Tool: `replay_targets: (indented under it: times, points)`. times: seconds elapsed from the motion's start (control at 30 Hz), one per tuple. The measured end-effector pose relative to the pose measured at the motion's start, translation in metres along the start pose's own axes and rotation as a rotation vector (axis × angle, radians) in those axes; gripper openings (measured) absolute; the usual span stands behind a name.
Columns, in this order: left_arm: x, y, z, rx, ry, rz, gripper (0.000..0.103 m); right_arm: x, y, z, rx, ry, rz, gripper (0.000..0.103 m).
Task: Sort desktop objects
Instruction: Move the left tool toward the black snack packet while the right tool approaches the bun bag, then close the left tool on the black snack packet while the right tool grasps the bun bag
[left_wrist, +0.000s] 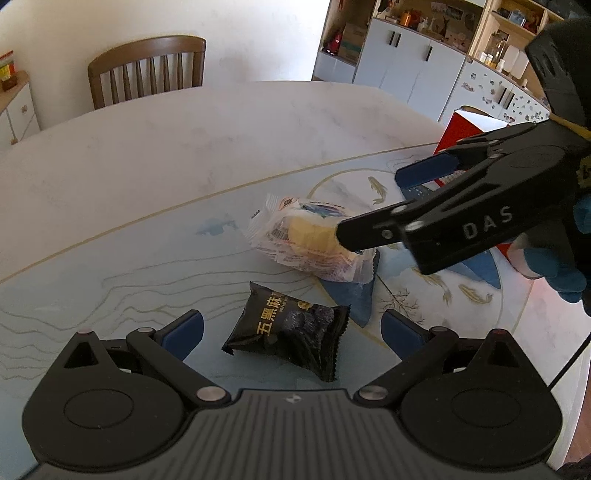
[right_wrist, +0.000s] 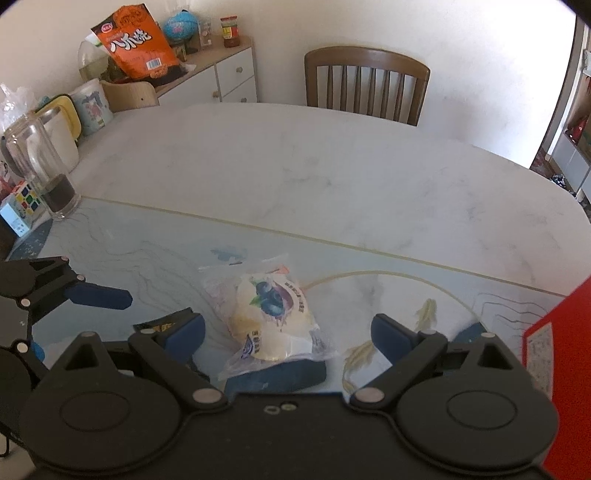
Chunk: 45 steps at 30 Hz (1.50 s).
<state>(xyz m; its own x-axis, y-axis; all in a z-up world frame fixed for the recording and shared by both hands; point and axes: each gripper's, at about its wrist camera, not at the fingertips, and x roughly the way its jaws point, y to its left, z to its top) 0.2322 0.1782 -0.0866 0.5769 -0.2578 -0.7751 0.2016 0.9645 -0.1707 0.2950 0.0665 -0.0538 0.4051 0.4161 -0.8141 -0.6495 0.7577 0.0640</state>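
The fingers of the left gripper are spread wide around a black snack packet; the right gripper is likewise opened around a clear-wrapped pastry on the surface.

Red box cut off by right edge; contents unseen.

I saw a pale marbled table with a blue patterned mat over its near part. On the mat lay a black snack packet, a clear-wrapped pastry just beyond it, and a red box at the right. A glass jar stood at the mat's far left edge
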Motion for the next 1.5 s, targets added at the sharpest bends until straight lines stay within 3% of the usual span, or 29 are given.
replay_targets:
  times: [0.3, 0.57, 0.67, 0.73, 0.87, 0.93, 1.5]
  points:
    - [0.013, 0.009, -0.003, -0.002, -0.006, -0.011, 0.103, 0.025, 0.002, 0.003, -0.022, 0.038, 0.009, 0.095]
    - [0.015, 0.002, -0.004, 0.06, -0.03, -0.014, 0.101, 0.037, 0.008, 0.006, -0.062, 0.06, 0.013, 0.084]
    - [0.016, -0.001, -0.003, 0.072, -0.027, -0.015, 0.095, 0.038, 0.008, 0.007, -0.068, 0.06, 0.015, 0.083]
    - [0.016, -0.002, -0.003, 0.075, -0.022, -0.019, 0.084, 0.039, 0.009, 0.007, -0.074, 0.063, 0.018, 0.081]
    - [0.017, -0.002, -0.003, 0.066, -0.02, -0.026, 0.08, 0.04, 0.01, 0.008, -0.078, 0.065, 0.021, 0.077]
    - [0.016, -0.002, -0.003, 0.061, -0.016, -0.034, 0.074, 0.04, 0.01, 0.007, -0.079, 0.067, 0.022, 0.075]
    - [0.014, 0.001, -0.005, 0.042, -0.016, -0.018, 0.06, 0.041, 0.012, 0.004, -0.082, 0.084, 0.022, 0.057]
